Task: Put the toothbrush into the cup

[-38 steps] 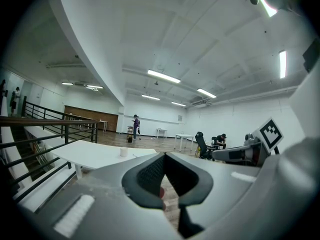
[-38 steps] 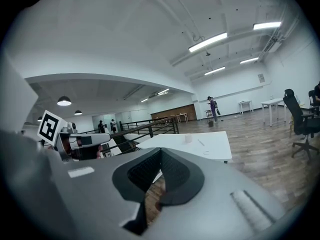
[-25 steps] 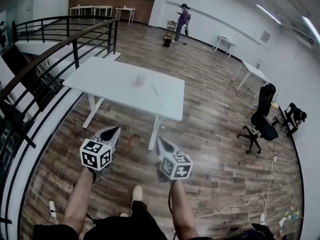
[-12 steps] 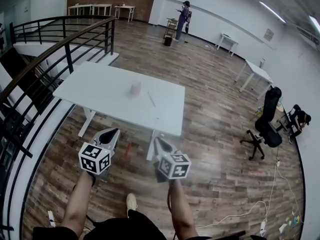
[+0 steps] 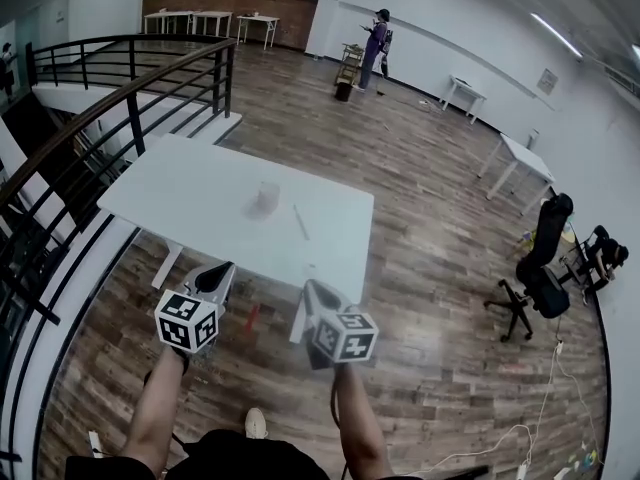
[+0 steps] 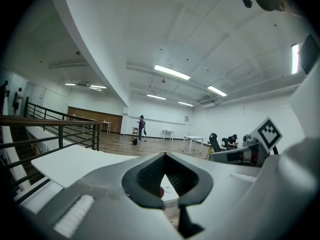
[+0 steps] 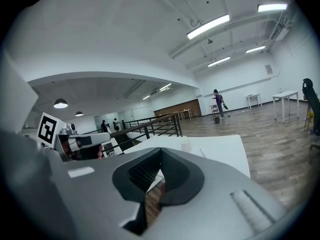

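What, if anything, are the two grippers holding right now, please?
Nothing: the left gripper and right gripper are shut and empty; the toothbrush lies on the table.

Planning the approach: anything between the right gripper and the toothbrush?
Nothing: head view shows only bare white table between right gripper and toothbrush.

Pale cup (image 5: 266, 199) upright on table (image 5: 190, 193); thin toothbrush (image 5: 301, 222) flat beside

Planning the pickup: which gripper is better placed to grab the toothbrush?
Probably right. The toothbrush lies right of the cup, nearly straight ahead of the right gripper; the left gripper lines up more with the cup side. Both are shut and empty.
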